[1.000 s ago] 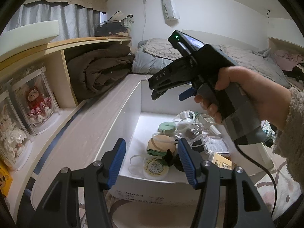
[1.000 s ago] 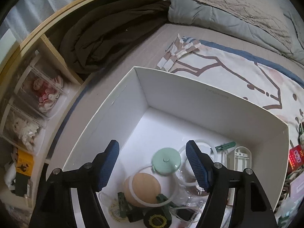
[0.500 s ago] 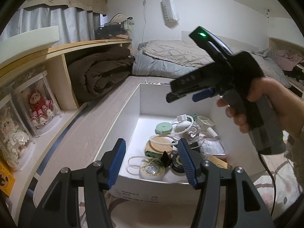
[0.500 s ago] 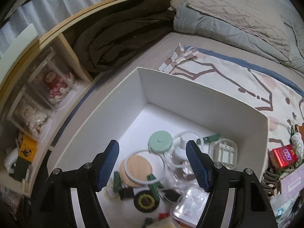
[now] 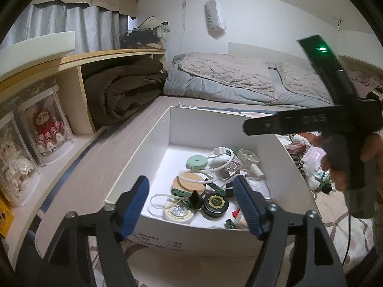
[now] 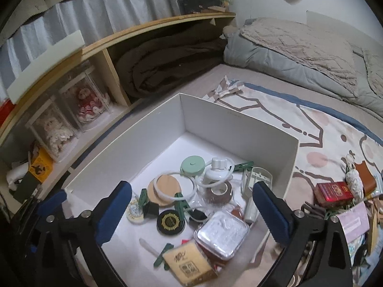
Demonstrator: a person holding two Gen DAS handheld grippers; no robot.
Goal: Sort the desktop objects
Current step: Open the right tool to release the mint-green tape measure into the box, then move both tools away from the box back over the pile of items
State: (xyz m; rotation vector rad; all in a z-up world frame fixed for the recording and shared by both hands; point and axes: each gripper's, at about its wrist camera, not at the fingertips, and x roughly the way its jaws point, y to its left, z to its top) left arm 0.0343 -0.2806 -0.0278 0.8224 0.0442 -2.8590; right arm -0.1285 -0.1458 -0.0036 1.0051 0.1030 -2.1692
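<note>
Right wrist view: white box (image 6: 241, 124) on a patterned bedspread (image 6: 330, 143), open-topped. Contents, gathered at its near end: green round case (image 6: 192, 165), white bottle (image 6: 216, 171), wooden disc (image 6: 164, 190) inside a white ring, roll of brown tape (image 6: 220, 191), green clips, black round tin (image 6: 170, 221), clear lidded tub (image 6: 221, 233), yellow packet (image 6: 189, 264), clear tray (image 6: 258, 179). Far end of the box bare. Right gripper (image 6: 191, 212) above the contents, jaws opening, wide apart, nothing between the pads.

This view alone: red packet (image 6: 334, 193) outside the box to the right, on the bedspread among other clutter.

Left wrist view: same box (image 5: 153, 131) seen from its near wall; left gripper (image 5: 194, 205) just before it, jaws opening, holding nothing. This view alone: the right gripper's body in a hand (image 5: 347, 157) to the right of the box, and a white tape roll (image 5: 178, 211) in the near corner.

Both views: shelf with a folded brown blanket (image 5: 124, 93) and dolls in clear cases (image 5: 47, 126).
</note>
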